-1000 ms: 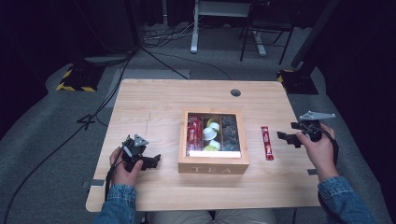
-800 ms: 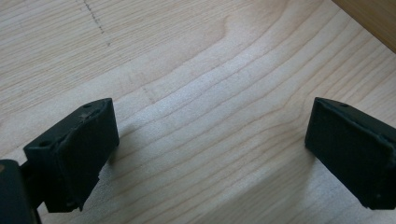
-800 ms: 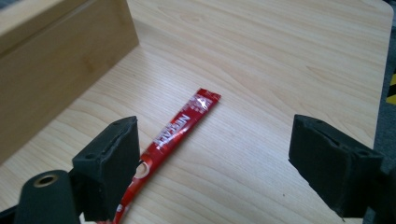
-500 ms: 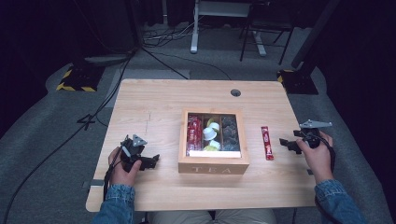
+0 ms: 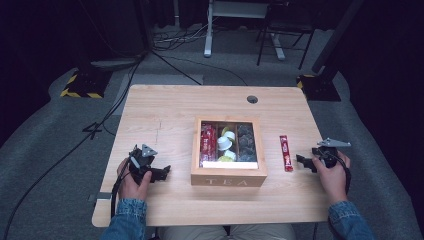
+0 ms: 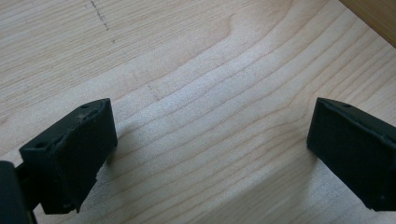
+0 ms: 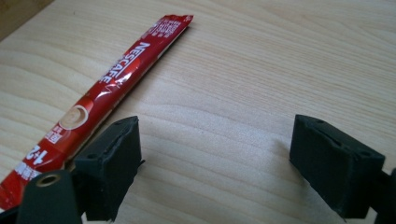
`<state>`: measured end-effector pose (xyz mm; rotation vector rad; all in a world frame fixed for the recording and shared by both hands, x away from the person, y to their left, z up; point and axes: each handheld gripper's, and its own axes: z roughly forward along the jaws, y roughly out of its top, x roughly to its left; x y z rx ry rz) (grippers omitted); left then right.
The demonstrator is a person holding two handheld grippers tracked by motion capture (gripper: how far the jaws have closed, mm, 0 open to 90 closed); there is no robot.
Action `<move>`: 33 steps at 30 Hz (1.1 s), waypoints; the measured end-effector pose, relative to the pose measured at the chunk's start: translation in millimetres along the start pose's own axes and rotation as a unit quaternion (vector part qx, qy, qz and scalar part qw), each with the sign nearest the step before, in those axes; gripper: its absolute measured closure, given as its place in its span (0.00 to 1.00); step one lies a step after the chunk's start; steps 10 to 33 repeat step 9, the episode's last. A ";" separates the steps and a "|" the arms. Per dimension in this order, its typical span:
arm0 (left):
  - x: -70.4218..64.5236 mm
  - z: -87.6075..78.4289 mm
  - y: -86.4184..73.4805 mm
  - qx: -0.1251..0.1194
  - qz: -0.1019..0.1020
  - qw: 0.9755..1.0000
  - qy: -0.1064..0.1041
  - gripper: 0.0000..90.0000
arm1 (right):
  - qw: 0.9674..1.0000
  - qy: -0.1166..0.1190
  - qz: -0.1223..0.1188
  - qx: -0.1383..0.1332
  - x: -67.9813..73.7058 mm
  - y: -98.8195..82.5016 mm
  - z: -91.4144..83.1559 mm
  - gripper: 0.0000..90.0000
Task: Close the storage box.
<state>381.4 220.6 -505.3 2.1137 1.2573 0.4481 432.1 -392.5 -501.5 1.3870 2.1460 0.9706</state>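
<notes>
A wooden tea box (image 5: 228,176) stands mid-table, holding red sachets, white and yellow capsules and dark pods. A red Nescafe coffee stick (image 5: 285,152) (image 7: 109,88) lies flat on the table to the right of the box. My right gripper (image 5: 302,161) (image 7: 215,168) rests low on the table just right of the stick, open, with the stick beside its left jaw and bare wood between the jaws. Left of the box, my left gripper (image 5: 165,171) (image 6: 210,154) sits open over bare wood, its jaws pointing toward the box.
The table (image 5: 165,120) has a round cable hole (image 5: 252,99) near its far edge. Behind the table on the grey floor are cables, a desk frame and yellow-black striped bases (image 5: 80,90). The right table edge lies close to my right hand.
My right gripper has moved nearer and lower, down toward the table beside the coffee stick. The left gripper has stayed put.
</notes>
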 end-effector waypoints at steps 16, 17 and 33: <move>-2.3 -1.2 -1.2 0.001 -0.009 1.000 0.011 0.02 | 1.000 -0.020 -0.008 -0.002 8.1 -7.0 -4.4 0.18; -2.3 -1.2 -1.2 0.001 -0.009 1.000 0.011 0.02 | 1.000 -0.020 -0.008 -0.002 8.1 -7.0 -4.4 0.18; -2.3 -1.2 -1.2 0.001 -0.009 1.000 0.011 0.02 | 1.000 -0.020 -0.008 -0.002 8.1 -7.0 -4.4 0.18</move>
